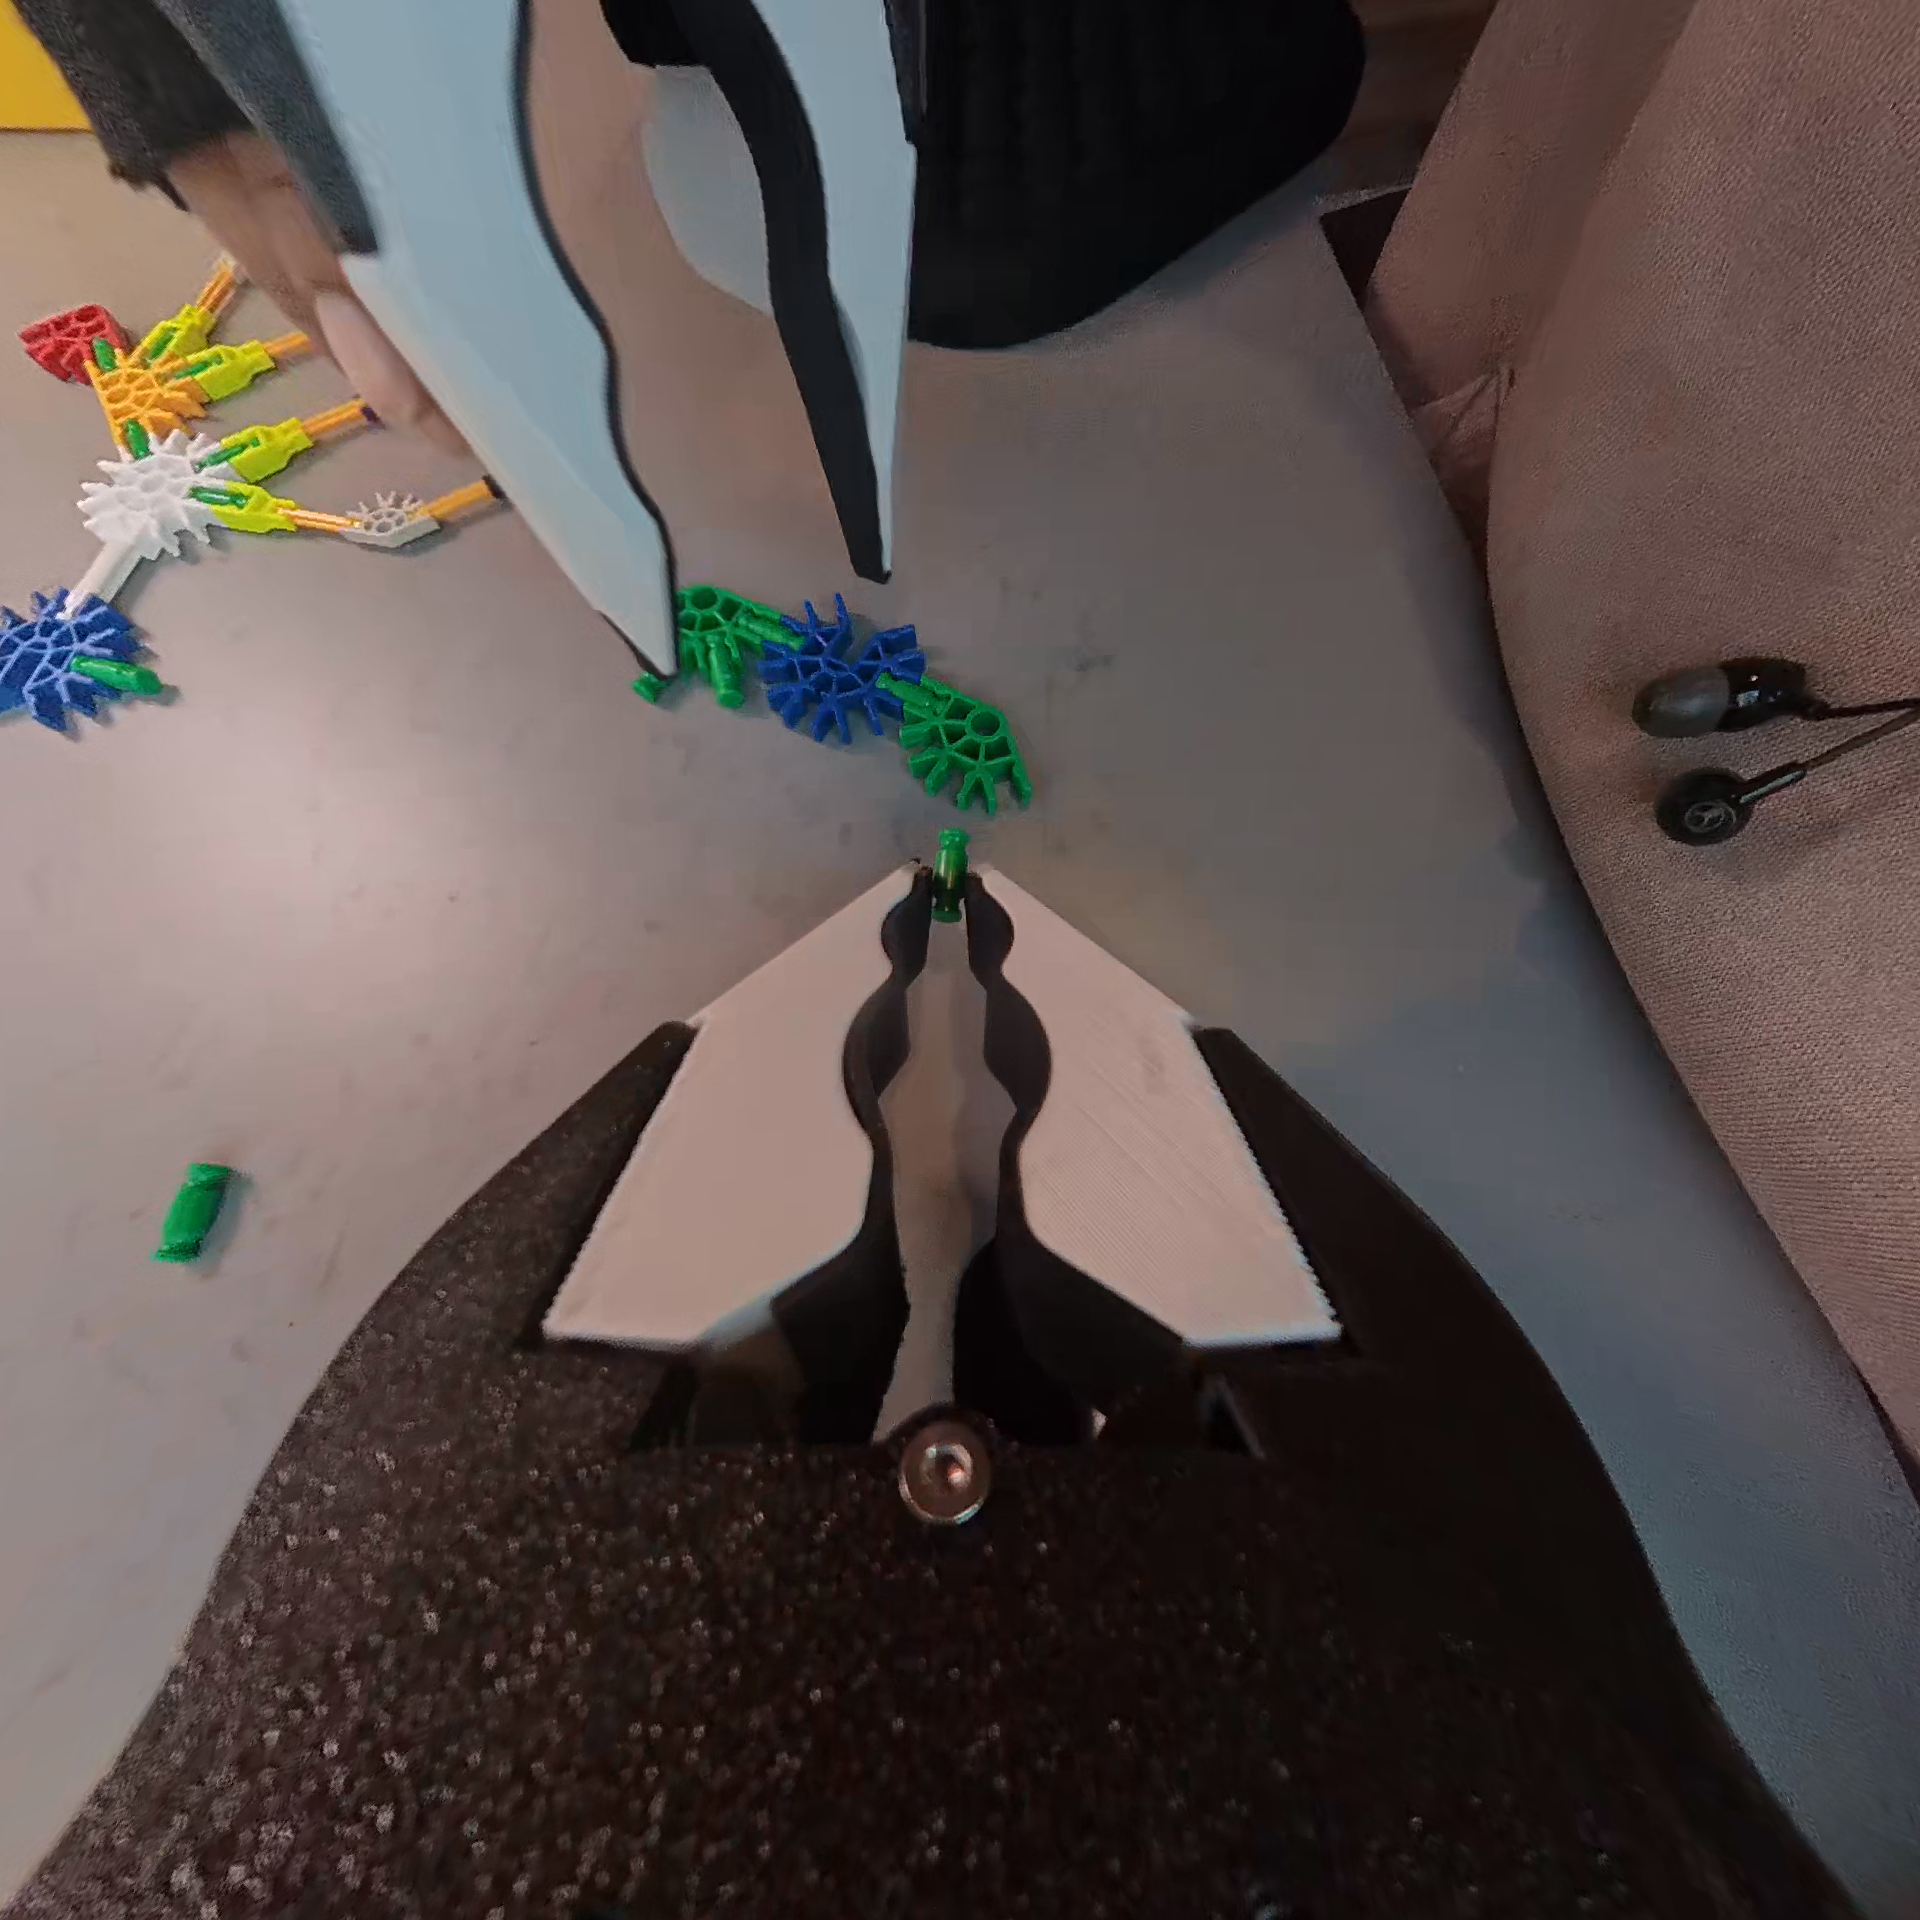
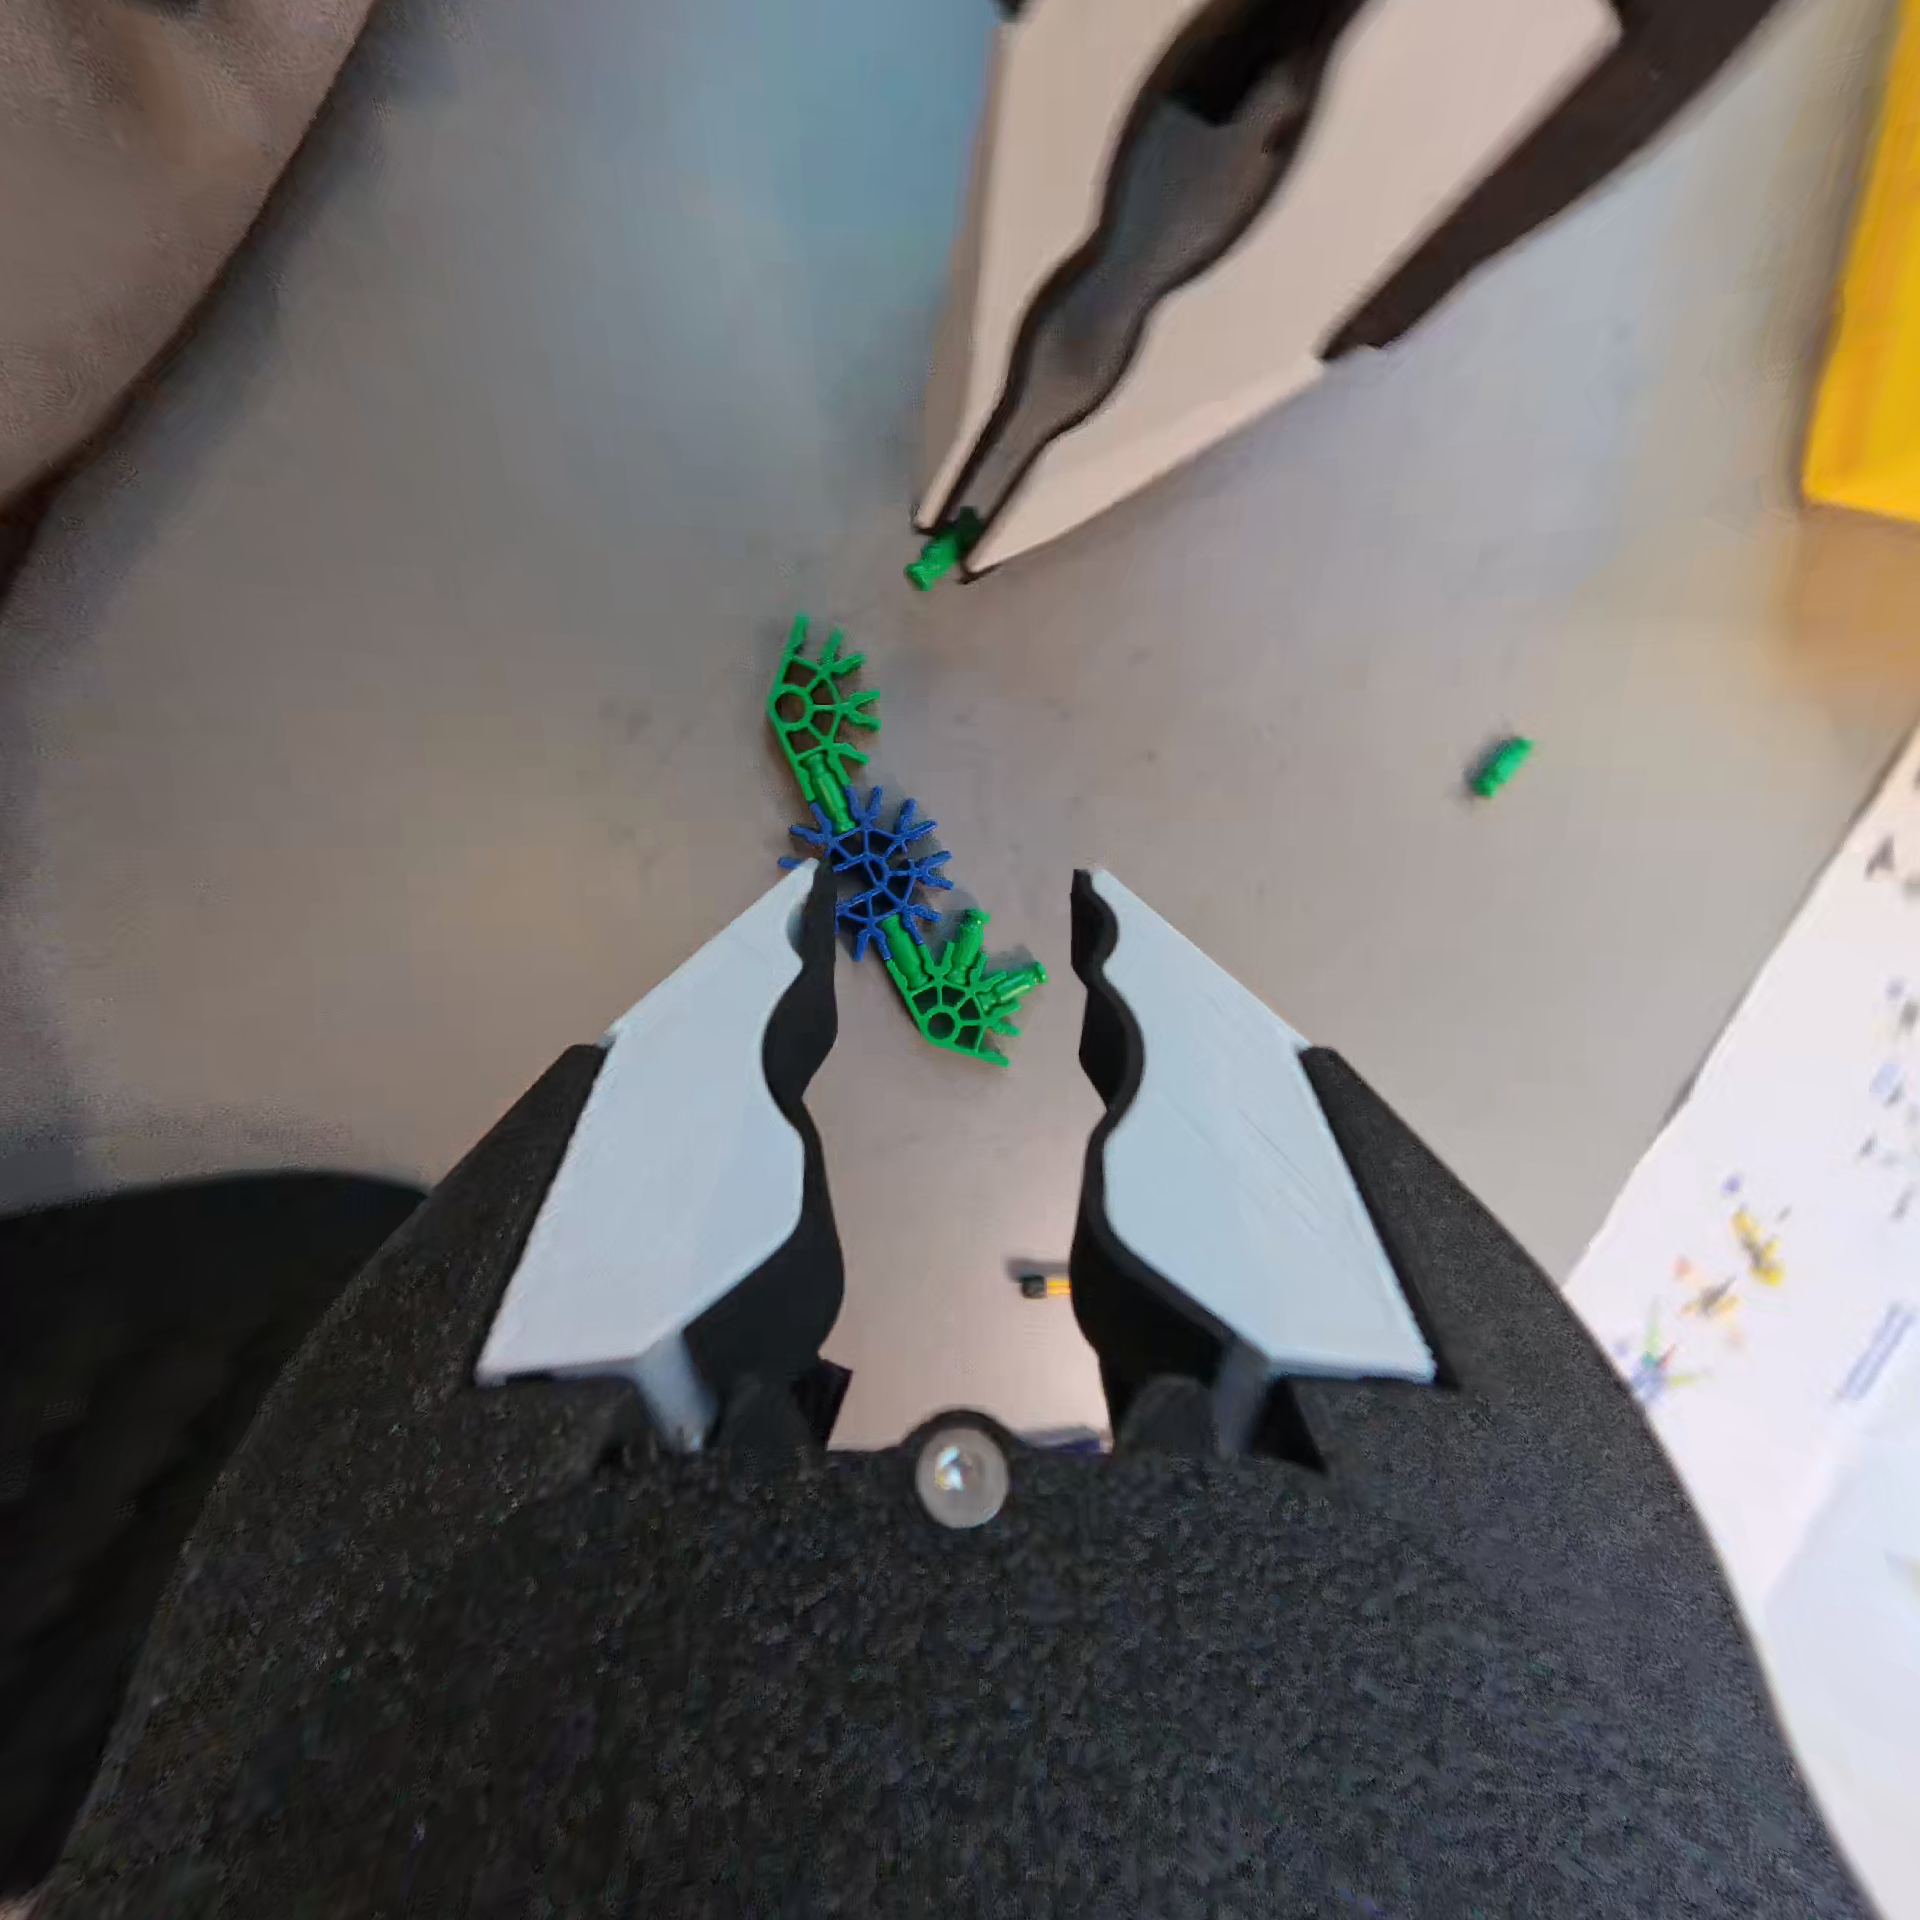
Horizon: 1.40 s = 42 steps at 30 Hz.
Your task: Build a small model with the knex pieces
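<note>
My left gripper (image 1: 945,881) is shut on a short green rod (image 1: 948,875), held just in front of a small toy assembly: a blue snowflake connector (image 1: 836,670) joined by green rods to two green fan connectors (image 1: 966,750). My right gripper (image 2: 945,883) is open and hovers over that assembly (image 2: 883,862), with its left fingertip beside the blue connector. In the left wrist view the right gripper (image 1: 764,613) comes down from above, with one tip at the far green connector. In the right wrist view the left gripper (image 2: 951,545) holds the green rod (image 2: 940,556) beyond the assembly.
A loose green rod (image 1: 192,1210) lies on the grey table (image 1: 416,883) at the left. A larger multicoloured build (image 1: 166,457) lies at the far left. Black earphones (image 1: 1714,748) rest on beige fabric at the right. A printed sheet (image 2: 1766,1247) and a yellow object (image 2: 1870,312) lie at the right. About 7 cm separates my left fingertips from my right. My right gripper is the nearer one to the larger multicoloured build (image 1: 166,457): about 20 cm, against 25 cm.
</note>
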Available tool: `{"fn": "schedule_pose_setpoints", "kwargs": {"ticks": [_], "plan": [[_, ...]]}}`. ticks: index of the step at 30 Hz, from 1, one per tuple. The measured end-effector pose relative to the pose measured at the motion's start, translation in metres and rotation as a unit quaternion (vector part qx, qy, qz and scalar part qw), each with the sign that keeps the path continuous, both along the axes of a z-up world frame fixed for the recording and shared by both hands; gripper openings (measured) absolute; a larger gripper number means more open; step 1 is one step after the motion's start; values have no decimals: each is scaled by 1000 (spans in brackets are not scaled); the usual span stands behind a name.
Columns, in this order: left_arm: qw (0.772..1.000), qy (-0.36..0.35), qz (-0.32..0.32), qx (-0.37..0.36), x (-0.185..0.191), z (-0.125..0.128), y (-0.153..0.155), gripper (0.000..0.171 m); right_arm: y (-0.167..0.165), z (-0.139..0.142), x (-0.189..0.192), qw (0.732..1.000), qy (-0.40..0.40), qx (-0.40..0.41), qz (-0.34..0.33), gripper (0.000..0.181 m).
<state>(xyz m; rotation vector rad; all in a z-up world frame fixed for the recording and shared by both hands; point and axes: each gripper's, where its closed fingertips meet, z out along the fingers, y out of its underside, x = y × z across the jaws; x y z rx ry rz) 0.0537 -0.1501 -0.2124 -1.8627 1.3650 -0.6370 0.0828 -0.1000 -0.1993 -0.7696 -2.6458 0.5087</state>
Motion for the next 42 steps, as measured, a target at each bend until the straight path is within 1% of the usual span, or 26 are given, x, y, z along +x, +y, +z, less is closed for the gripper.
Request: {"fn": "schedule_pose_setpoints", "kwargs": {"ticks": [2,3,5,6,8,10,11,14,17,20,26,34,42], "plan": [[1000,9,14,-6,2,-1,2,5,3,11,2,989,46,-79,-115,44],[999,23,32,-12,1,-4,6,5,5,16,3,977,75,-111,-167,42],[997,39,52,-31,3,-6,8,5,0,26,6,948,123,-168,-241,33],[997,35,52,-42,7,-5,6,5,-2,30,8,933,145,-188,-272,26],[997,25,52,-57,14,-3,4,5,-11,33,11,909,172,-215,-313,19],[996,18,49,-69,19,-3,1,5,-20,27,13,897,179,-215,-343,5],[996,17,48,-74,21,-3,0,5,-24,19,14,898,169,-202,-352,3],[995,16,46,-81,25,-4,-2,5,-32,3,16,918,149,-125,-347,0],[995,23,48,-80,25,-7,-1,5,-48,-2,8,928,129,-138,-320,0],[995,24,48,-83,25,-8,-2,5,-46,-10,2,939,113,-109,-305,0],[995,24,52,-86,24,-9,-2,5,-50,-13,-6,939,76,-139,-306,0],[994,27,55,-88,24,-12,-3,5,-47,-19,-8,944,50,-123,-303,0],[994,21,60,-88,24,-12,-2,5,-49,-23,-5,949,2,-108,-296,0]]}}
